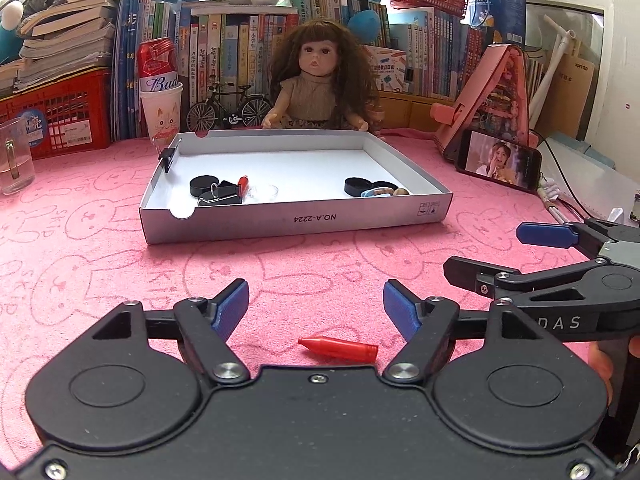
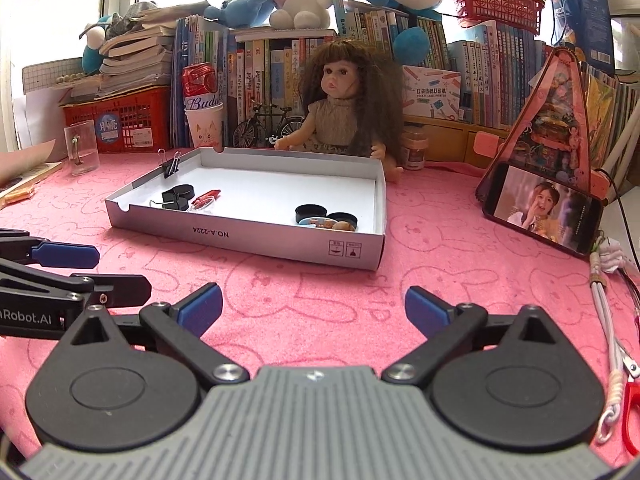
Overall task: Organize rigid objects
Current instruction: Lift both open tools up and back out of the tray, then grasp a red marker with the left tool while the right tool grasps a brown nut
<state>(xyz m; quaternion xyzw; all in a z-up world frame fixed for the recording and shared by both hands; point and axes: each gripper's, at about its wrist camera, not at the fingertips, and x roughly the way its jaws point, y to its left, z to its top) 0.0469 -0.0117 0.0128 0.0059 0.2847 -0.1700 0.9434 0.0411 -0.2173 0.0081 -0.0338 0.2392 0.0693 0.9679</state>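
Note:
A red crayon-shaped piece (image 1: 338,349) lies on the pink cloth between the fingers of my left gripper (image 1: 315,292), close to its body. The blue pads stand open and do not touch it. My right gripper (image 2: 313,294) is wide open over bare cloth with nothing between its fingers; it also shows at the right of the left wrist view (image 1: 484,251). Ahead sits a shallow white box (image 1: 296,222) holding black round lids (image 1: 204,185), black binder clips (image 1: 222,196), another red piece (image 1: 242,184), a clear dish (image 1: 266,192) and small stones (image 1: 390,192).
A doll (image 1: 314,80) sits behind the box. A phone (image 2: 542,210) leans on a pink stand at the right. A glass mug (image 1: 14,160), a paper cup holding a can (image 1: 162,112) and a red crate (image 1: 56,116) stand at the left. Cables and red scissors (image 2: 630,404) lie at the far right.

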